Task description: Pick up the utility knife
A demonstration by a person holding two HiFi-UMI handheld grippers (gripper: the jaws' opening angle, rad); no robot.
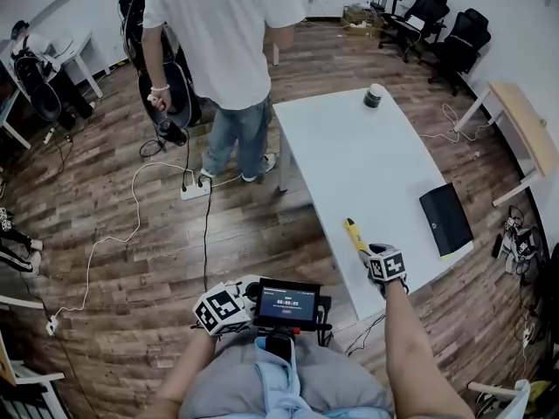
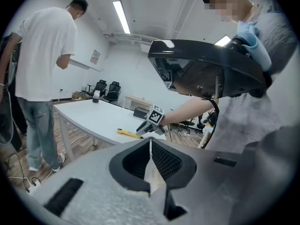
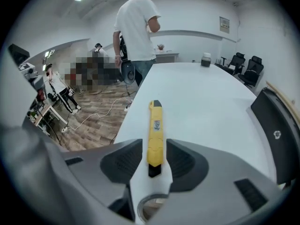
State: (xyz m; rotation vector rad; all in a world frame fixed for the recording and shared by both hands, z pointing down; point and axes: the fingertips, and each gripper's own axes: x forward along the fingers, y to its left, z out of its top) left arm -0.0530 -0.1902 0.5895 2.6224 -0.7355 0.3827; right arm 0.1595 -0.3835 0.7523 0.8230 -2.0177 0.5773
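The yellow utility knife (image 1: 354, 232) lies near the front left edge of the white table (image 1: 349, 147), its black tip pointing away from me. My right gripper (image 1: 367, 250) is tilted down over the knife's near end. In the right gripper view the knife (image 3: 155, 135) lies lengthwise between the jaws of the right gripper (image 3: 154, 150); they stand open, with a gap on each side of it. My left gripper (image 1: 249, 288) is held low by my waist, off the table. In its own view the left gripper (image 2: 150, 146) has its pads together and nothing in them, and the knife (image 2: 129, 133) shows far off.
A flat black device (image 1: 445, 219) lies at the table's right edge and a dark jar (image 1: 374, 95) stands at the far end. A person in a white shirt (image 1: 223, 51) stands by the table's far left corner. A power strip (image 1: 195, 188) and cables lie on the wooden floor.
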